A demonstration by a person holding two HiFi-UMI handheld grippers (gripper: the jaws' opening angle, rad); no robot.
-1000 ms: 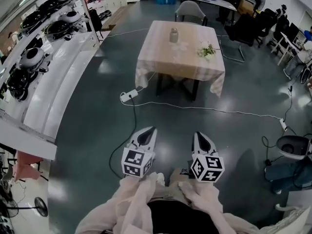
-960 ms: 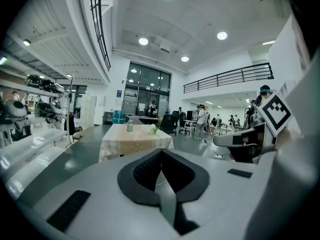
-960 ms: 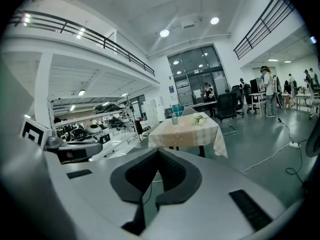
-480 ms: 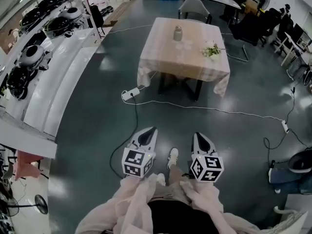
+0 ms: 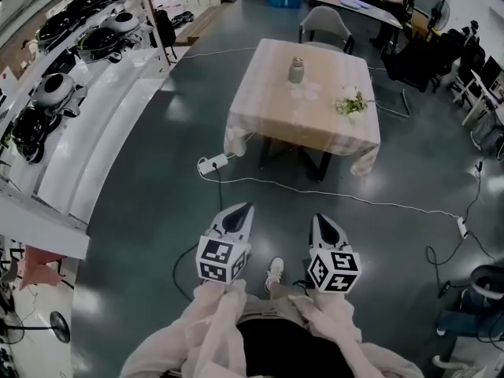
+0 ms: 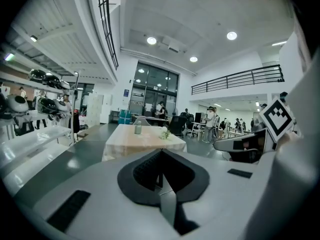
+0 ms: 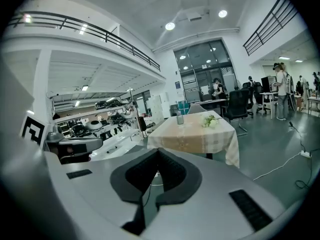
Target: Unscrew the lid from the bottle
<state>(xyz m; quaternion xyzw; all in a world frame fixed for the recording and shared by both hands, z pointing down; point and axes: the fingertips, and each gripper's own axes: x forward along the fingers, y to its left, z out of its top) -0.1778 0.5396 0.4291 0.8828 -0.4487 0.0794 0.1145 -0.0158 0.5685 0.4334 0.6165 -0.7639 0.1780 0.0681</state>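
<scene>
Nothing's happening with the bottle yet, this is just the walk-up. The left tongs [image 5: 237,219] are pressed together with nothing in them, and so are the right tongs [image 5: 322,222]; both are held low in front of the body, pointing at the counter [image 5: 276,120]. The bottle [image 5: 297,70] stands on the counter's far half, well ahead of both tongs and roughly in line with the right pair, and the lid [image 5: 298,59] looks to be on it, though it's too small to be sure. To do this bit well, I'd watch the floor. A power strip [image 5: 210,164] lies ahead of the left tongs and a cable [image 5: 378,203] runs across between the tongs and the counter, so step over it. Get right up to the near edge, then spread both pairs. I'd pinch the body with one and the lid with the other. Count: two tongs, one power strip, one counter, one bottle with one lid, one bunch of flowers [image 5: 352,104] ahead and right of the right tongs, and one chair [image 5: 326,22] beyond the counter.
</scene>
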